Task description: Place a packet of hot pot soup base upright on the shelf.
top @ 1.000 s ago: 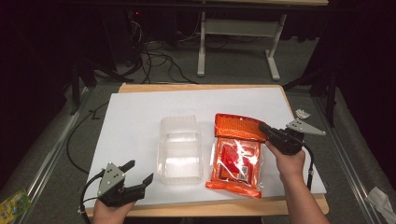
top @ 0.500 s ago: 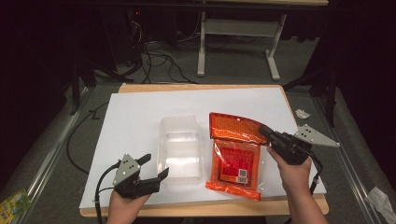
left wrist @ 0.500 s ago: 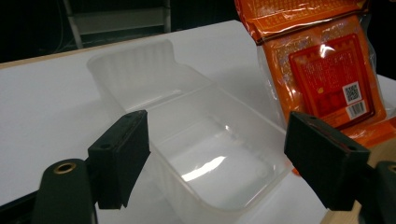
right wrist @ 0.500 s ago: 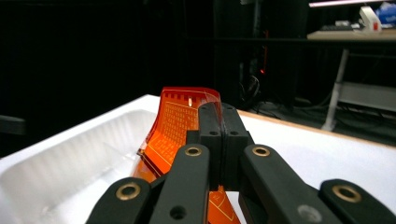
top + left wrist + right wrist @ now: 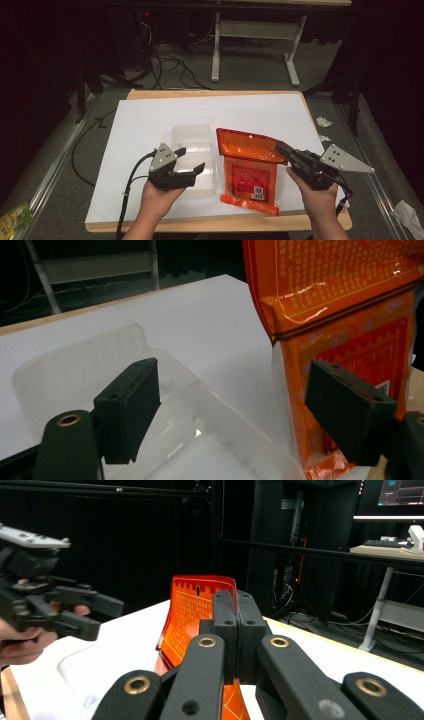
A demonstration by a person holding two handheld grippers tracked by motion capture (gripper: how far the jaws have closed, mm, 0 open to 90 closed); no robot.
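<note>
The orange packet (image 5: 250,167) stood half lifted off the white-covered surface (image 5: 150,115), its upper edge raised and its lower edge resting near the front rim, just beside the clear plastic tray (image 5: 192,150) on its left. The right gripper (image 5: 280,148) was clenched on the packet's upper right corner; in the right gripper view the two black jaws met flat against each other with the orange film (image 5: 192,610) rising just past them, so the thin edge seemed pinched between the pads. Held by that one corner, the packet hung tilted and slightly bowed, likely so its face and sealed top would be offered to the other hand. The left gripper (image 5: 192,160) hovered over the near part of the tray with its jaws apart and nothing between them; in the left gripper view its pads (image 5: 127,407) framed the tray wall (image 5: 165,365) on one side and the packet's face (image 5: 350,315) on the other, touching neither. That spread suggested it was being lined up to take the packet's free side, probably to steady it or to open it over the tray. The tray sat empty and open side up, close enough to receive whatever came out. Cables lay on the floor (image 5: 165,60) beyond the surface, well apart from the work.
</note>
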